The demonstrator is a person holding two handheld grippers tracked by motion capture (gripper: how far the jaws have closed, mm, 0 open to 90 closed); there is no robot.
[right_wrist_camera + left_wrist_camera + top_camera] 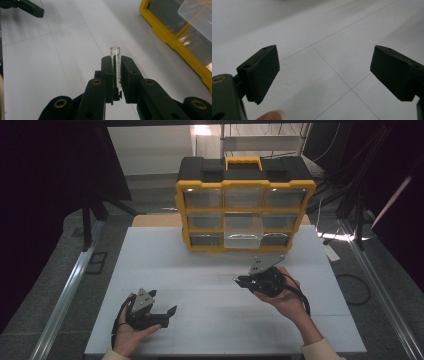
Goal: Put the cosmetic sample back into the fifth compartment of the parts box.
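Observation:
A small clear glass tube with printed marks stands between the black jaws of my right gripper, which is shut on it. In the high view the right gripper is held above the white table, right of centre, pointing left. A yellow and black drawer cabinet stands at the table's back; its clear middle drawer is pulled out. My left gripper rests low at the front left, open, with nothing between its pads.
The cabinet's yellow frame and the pulled-out clear drawer lie to the right in the right gripper view. Metal rails run along both table sides. Cables lie on the floor at right.

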